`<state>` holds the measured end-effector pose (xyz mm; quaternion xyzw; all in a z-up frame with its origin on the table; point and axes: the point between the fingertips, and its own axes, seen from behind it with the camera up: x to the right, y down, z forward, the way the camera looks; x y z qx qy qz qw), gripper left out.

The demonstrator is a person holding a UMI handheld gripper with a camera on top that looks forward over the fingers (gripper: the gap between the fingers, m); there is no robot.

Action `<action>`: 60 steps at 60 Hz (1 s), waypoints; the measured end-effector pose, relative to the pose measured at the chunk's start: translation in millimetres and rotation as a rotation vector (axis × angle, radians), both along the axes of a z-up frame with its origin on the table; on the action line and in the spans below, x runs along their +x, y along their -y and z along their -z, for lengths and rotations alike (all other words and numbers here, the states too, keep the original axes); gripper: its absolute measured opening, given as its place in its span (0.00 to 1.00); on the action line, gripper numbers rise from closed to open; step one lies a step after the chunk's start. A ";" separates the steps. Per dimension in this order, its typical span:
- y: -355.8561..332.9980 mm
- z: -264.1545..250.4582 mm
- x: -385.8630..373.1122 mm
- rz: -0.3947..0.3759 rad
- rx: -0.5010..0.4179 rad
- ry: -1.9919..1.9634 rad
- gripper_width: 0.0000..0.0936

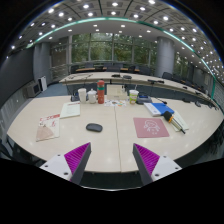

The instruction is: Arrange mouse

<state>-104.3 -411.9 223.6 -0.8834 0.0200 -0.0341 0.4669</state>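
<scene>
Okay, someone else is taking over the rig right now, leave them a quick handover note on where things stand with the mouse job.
Tongs: open, holding nothing, well back from the table.
Mouse: lying on the table ahead of the tongs and beyond them, a little toward the left finger's side, untouched.
Pink mouse mat: to the right of the mouse, apart from it, nothing on it.
Done: nothing yet.
Left: approach, grasp the mouse, and probably set it on the mat.
</scene>
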 end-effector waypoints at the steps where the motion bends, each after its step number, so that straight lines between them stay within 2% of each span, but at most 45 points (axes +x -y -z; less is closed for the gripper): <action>1: -0.1 0.8 -0.2 -0.001 -0.001 -0.001 0.92; 13: -8.9 26.1 -6.7 -0.012 -0.039 -0.007 0.92; 27: -43.3 85.8 -33.3 -0.033 -0.070 0.019 0.92; 40: -128.5 154.2 -57.1 -0.066 -0.053 0.031 0.91; 60: -252.2 227.2 -59.9 -0.024 -0.093 0.034 0.90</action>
